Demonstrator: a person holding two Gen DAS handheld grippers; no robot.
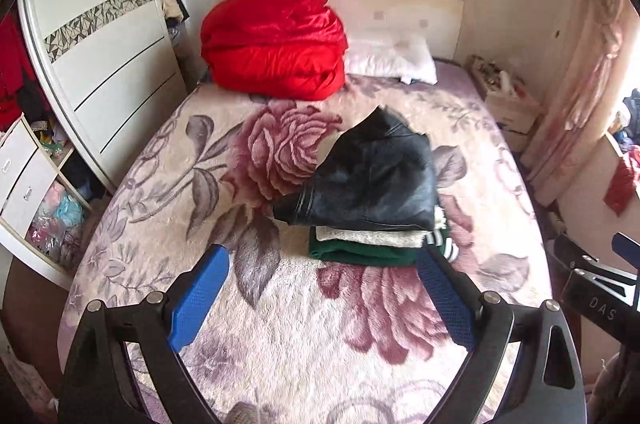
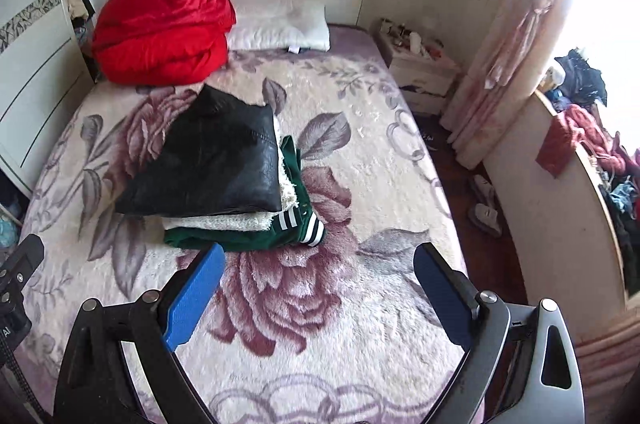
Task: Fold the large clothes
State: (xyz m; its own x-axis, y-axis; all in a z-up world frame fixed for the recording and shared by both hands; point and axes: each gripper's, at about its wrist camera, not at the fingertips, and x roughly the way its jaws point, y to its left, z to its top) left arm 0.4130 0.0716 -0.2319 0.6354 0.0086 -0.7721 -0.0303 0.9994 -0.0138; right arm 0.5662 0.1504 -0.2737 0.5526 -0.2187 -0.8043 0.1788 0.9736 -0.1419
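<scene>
A folded black leather jacket (image 1: pixel 376 176) lies on top of a folded green jacket with white fleece lining (image 1: pixel 360 250) in the middle of the bed (image 1: pixel 168 152). The same stack shows in the right wrist view: the black jacket (image 2: pixel 216 164) over the green jacket (image 2: pixel 248 238). My left gripper (image 1: pixel 322 256) is open and empty, just in front of the stack. My right gripper (image 2: pixel 320 252) is open and empty, in front of the stack and to its right. The right gripper's body shows at the right edge of the left wrist view (image 1: pixel 592 276).
A red quilt (image 1: pixel 276 44) and a white pillow (image 1: pixel 392 58) lie at the headboard. A wardrobe (image 1: pixel 104 56) stands left of the bed. A nightstand (image 2: pixel 420 68), pink curtain (image 2: pixel 504 36) and a cluttered counter (image 2: pixel 580 152) stand to the right.
</scene>
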